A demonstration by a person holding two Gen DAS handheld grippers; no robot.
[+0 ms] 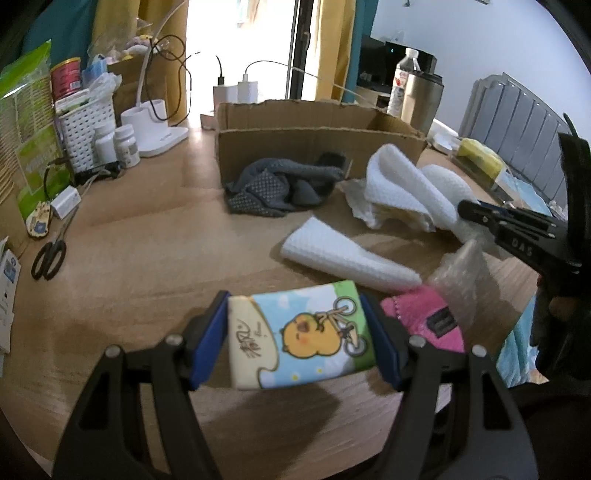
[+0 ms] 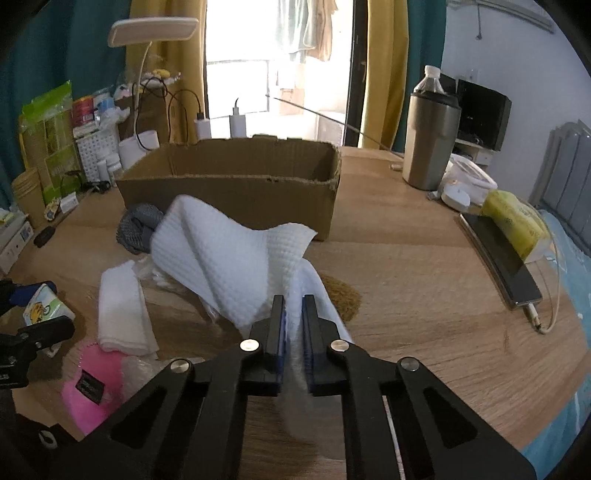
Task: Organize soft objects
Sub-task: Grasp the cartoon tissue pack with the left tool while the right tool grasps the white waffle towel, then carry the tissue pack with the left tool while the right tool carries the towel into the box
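Left gripper (image 1: 295, 343) pinches a cartoon-chick tissue pack (image 1: 301, 338), script unreadable | right gripper (image 2: 293, 310), stamped "DAS", pinches white waffle cloth (image 2: 229, 254) before the cardboard box (image 2: 236, 184) | wooden table (image 2: 424, 277), yellow curtains (image 2: 380, 66) behind box.

home bedroom, wooden desk (image 2: 424, 280), padded headboard (image 1: 517, 122), yellow curtains (image 2: 380, 70), desk lamp (image 2: 153, 33), balcony door

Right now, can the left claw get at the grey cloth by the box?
Probably not yet: the left claw is shut on the tissue pack. The desk path to the grey cloth looks open otherwise.
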